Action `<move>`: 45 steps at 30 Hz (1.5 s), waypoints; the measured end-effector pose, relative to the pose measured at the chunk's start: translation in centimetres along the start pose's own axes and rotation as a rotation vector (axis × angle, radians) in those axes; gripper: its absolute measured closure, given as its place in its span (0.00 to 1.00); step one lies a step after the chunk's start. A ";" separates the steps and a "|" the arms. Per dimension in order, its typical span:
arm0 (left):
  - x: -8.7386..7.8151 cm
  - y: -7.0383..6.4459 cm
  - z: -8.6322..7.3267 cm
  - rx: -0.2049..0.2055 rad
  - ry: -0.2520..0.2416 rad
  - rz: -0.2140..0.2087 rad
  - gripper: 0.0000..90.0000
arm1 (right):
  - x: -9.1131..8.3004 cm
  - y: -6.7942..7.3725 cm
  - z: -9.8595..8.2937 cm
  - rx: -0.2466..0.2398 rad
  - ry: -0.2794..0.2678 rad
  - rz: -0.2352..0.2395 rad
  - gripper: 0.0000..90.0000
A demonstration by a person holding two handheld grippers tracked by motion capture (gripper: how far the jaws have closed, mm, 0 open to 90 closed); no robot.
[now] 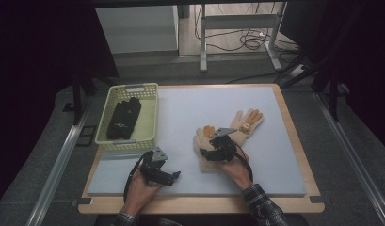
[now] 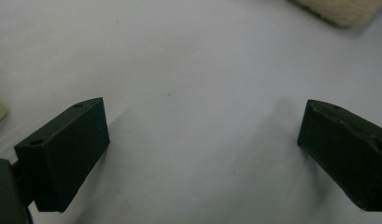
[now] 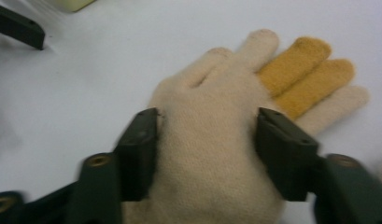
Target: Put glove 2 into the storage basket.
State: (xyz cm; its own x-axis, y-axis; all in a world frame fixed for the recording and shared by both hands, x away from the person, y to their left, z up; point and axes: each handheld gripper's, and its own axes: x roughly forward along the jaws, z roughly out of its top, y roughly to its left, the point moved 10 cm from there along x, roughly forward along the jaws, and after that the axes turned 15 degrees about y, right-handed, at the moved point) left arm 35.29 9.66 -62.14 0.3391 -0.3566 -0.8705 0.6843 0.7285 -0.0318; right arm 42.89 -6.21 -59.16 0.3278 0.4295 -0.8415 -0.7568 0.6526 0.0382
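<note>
Two cream knit gloves with orange fingers lie on the grey mat (image 1: pixel 275 155). The near glove (image 1: pixel 200 141) (image 3: pixel 212 177) is under my right gripper (image 1: pixel 211 149) (image 3: pixel 209 140). That gripper is open, its jaws standing on either side of the glove's palm and touching its edges. The far glove (image 1: pixel 247 123) lies palm up just beyond, to the right. My left gripper (image 1: pixel 174 176) (image 2: pixel 202 149) hovers low over bare mat near the front left. It is wide open with nothing between its jaws. A cream glove cuff (image 2: pixel 338 9) shows ahead of it.
A pale green basket (image 1: pixel 150 117) holding black gloves (image 1: pixel 124 117) stands at the mat's left edge. The table's wooden rim (image 1: pixel 204 205) frames the mat. A metal stand and cables are on the floor behind the table.
</note>
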 end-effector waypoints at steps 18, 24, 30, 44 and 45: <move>0.0 0.0 0.0 0.001 0.001 0.000 0.02 | -4.6 -1.8 -5.6 -0.029 0.010 0.019 0.87; 0.0 0.0 0.0 0.000 0.000 0.000 0.02 | -3.9 0.0 -6.4 -0.059 0.027 0.060 0.94; 0.0 0.0 0.0 0.000 0.001 0.000 0.02 | -3.0 1.7 -5.8 -0.075 0.025 0.097 0.93; 0.0 0.0 0.0 0.000 0.000 0.000 0.03 | -4.3 -2.2 -6.2 0.014 -0.008 0.011 0.71; 0.0 0.0 0.0 0.000 0.000 0.000 0.03 | -4.3 -2.2 -6.2 0.014 -0.008 0.011 0.71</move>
State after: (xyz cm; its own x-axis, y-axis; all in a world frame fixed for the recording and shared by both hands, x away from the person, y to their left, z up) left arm 35.29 9.66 -62.14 0.3395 -0.3564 -0.8705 0.6845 0.7284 -0.0313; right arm 39.57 -13.39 -58.95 0.3240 0.4418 -0.8366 -0.7524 0.6564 0.0552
